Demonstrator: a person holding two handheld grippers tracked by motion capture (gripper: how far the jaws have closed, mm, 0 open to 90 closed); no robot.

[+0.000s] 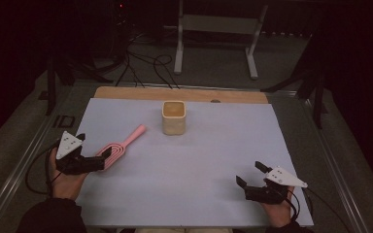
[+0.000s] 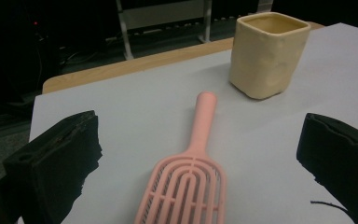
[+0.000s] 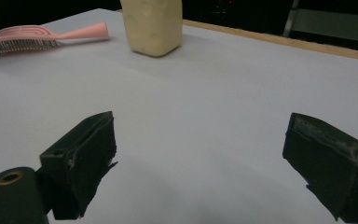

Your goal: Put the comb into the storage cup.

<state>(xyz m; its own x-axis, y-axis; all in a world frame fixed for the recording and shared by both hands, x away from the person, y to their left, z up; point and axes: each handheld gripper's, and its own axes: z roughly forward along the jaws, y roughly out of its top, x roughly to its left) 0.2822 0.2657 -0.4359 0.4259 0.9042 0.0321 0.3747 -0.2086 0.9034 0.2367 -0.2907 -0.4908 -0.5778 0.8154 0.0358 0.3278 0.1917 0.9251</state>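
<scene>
The left gripper (image 2: 200,154) stood wide open, its jaws flanking the head of the pink hairbrush (image 2: 191,182) lying flat just ahead. Light, stiff plastic, likely slippery; the slim handle beyond looked the surer hold.

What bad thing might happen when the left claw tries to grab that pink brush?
The left gripper is open around the pink brush, whose slotted head lies flat; the fingers might slip off.

The handle points toward the cream cup, so a shove could perhaps bump it.
</scene>
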